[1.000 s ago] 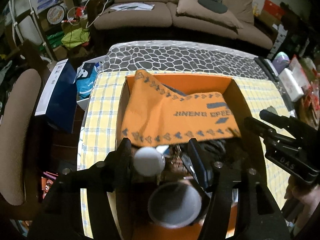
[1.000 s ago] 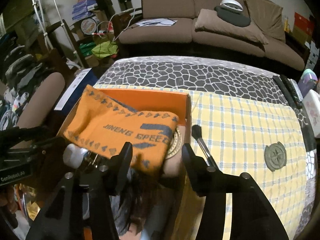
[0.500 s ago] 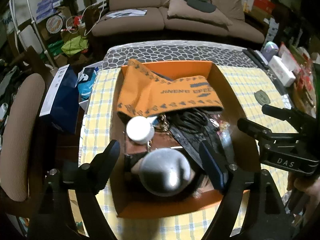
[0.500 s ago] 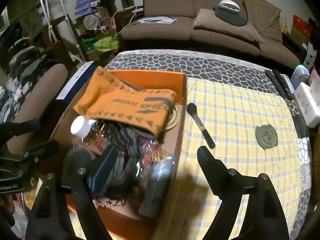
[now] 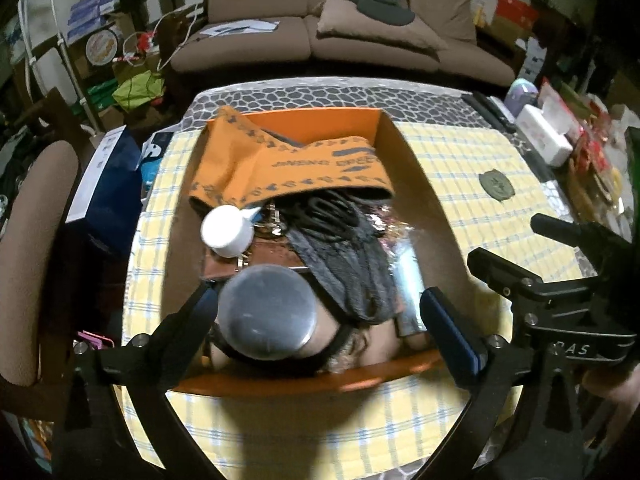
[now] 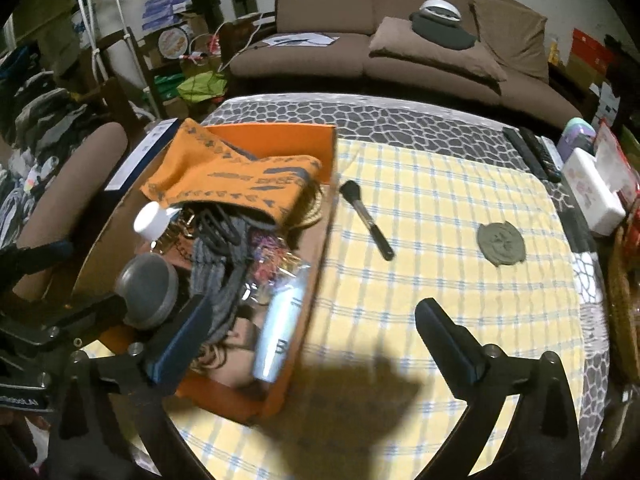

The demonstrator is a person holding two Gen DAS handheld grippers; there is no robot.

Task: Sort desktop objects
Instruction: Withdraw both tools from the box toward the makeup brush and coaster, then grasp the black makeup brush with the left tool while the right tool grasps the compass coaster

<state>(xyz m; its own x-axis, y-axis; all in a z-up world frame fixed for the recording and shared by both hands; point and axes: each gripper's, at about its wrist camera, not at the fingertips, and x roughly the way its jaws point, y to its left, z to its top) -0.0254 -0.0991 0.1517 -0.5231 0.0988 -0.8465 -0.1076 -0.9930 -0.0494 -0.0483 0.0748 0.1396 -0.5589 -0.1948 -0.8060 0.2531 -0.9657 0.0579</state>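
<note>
Both hand-held grippers, left [image 5: 316, 316] and right [image 6: 312, 330], are opening empty; the slender, light makeup brush [image 6: 366, 219] is probably best gripped mid-handle.

Orange box [image 5: 384, 374] full (clutter), brush [image 6: 366, 219] beside

cluttered home living room: brown sofa [image 6: 400, 40]

My left black plastic two-finger gripper [image 5: 316, 312] has angular arms studded with silver screws, and blue pads [image 5: 448, 322] line its fingers. My right black two-finger gripper [image 6: 316, 330] is built the same; seen from the left camera its body carries white lettering ending "DAS". Bare fingers [image 5: 612, 384] wrap its handle.
</note>
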